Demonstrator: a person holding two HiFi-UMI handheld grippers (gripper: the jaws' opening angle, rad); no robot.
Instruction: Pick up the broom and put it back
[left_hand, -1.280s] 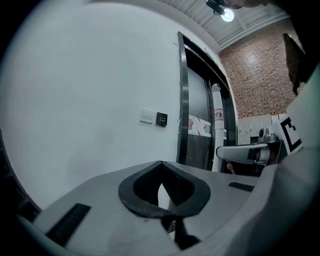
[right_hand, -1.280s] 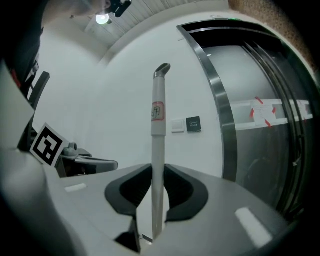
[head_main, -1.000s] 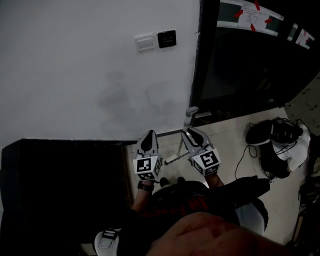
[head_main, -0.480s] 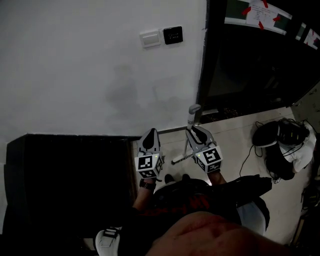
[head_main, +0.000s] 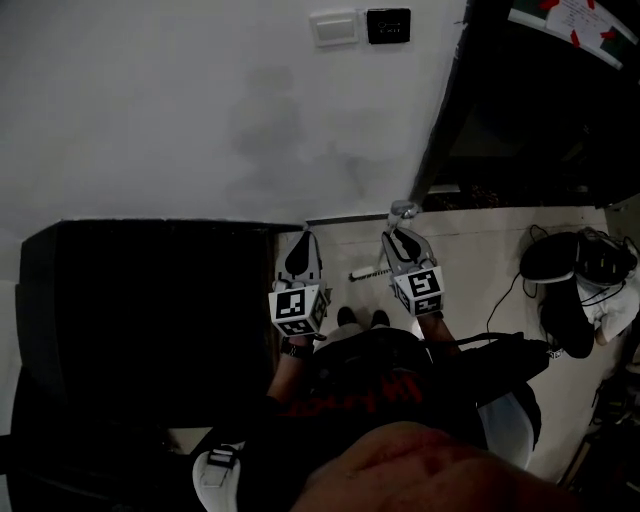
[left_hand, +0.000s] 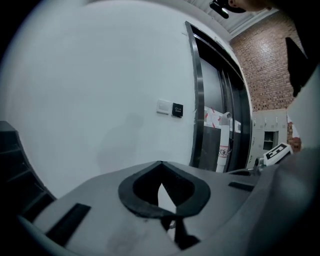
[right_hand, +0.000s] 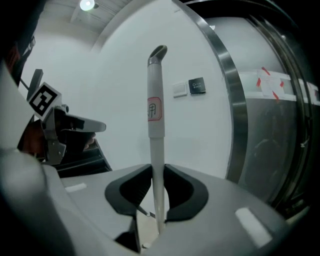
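Observation:
The broom's pale handle (right_hand: 155, 100) stands upright with a hooked grey cap on top and a small label below it. My right gripper (right_hand: 158, 172) is shut on that handle, its dark pads pressing both sides. In the head view the right gripper (head_main: 400, 240) sits over the pale floor near the wall's foot. The handle's top (head_main: 403, 210) pokes up past it and a stretch of the stick (head_main: 368, 273) shows below. The broom's head is hidden. My left gripper (head_main: 297, 262) hangs beside it, shut, with nothing between its jaws (left_hand: 160, 167).
A white wall carries a light switch (head_main: 333, 27) and a dark panel (head_main: 388, 24). A dark metal-framed door (head_main: 520, 110) lies to the right. A black cabinet (head_main: 140, 300) fills the left. Bags and cables (head_main: 575, 270) lie on the floor at right.
Both grippers have sunk toward the floor at the wall's foot, the right one taking the broom handle down with it. The head view has tilted lower.

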